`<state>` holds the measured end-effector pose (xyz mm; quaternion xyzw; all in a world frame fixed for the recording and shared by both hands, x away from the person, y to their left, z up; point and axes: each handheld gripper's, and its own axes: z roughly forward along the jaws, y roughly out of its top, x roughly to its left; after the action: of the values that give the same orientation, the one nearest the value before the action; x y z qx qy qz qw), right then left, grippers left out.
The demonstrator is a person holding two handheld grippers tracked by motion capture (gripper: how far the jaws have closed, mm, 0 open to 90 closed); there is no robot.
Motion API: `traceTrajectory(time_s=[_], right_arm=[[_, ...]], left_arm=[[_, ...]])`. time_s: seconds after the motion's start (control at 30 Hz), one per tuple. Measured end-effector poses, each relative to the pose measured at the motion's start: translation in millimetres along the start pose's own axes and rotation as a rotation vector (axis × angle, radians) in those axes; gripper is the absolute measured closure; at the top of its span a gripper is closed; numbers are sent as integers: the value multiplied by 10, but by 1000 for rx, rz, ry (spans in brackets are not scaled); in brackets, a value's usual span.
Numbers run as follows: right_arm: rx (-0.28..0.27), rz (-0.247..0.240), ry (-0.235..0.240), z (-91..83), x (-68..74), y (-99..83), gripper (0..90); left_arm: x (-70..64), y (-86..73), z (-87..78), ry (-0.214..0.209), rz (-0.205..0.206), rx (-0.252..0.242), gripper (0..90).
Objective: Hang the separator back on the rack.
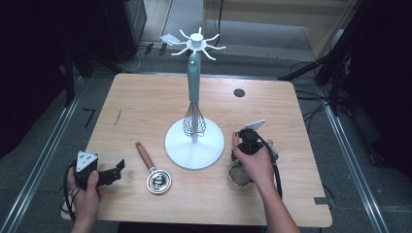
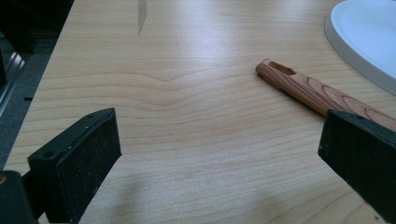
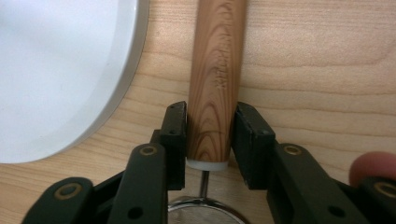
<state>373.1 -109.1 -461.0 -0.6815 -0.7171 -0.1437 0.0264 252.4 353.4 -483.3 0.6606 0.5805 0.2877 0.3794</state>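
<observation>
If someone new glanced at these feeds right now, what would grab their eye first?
Most likely the white stand at the table's middle, with a teal-handled whisk hanging from its spoked top. Next, the right gripper, shut on a strainer's wooden handle just right of the stand's base. The left gripper waits open at the near left edge, beside a second wooden-handled tool.

The left black plastic two-jaw tool carries a grey three-cornered plate with dark screw holes on top and trails a black cable. The right black tool shows brass-coloured rivets behind its flat pads; both forearms are bare.
</observation>
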Motion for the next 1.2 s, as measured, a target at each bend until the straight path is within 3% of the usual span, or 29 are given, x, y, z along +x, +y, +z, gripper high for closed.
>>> traceTrajectory(time_s=[0.37, 0.67, 0.97, 1.2], right_arm=[[-30, -51, -1, -48, 17, -41, 704], [-118, -83, 32, -207, -9, -89, 706], [-278, -114, 65, -377, -55, -203, 706], [-463, -146, 105, -473, -97, -352, 706]], left_arm=[[0, 0, 0, 0, 1, 0, 0], [0, 0, 0, 1, 0, 0, 0], [1, 1, -2, 0, 0, 4, 0], [0, 0, -1, 0, -1, 0, 0]])
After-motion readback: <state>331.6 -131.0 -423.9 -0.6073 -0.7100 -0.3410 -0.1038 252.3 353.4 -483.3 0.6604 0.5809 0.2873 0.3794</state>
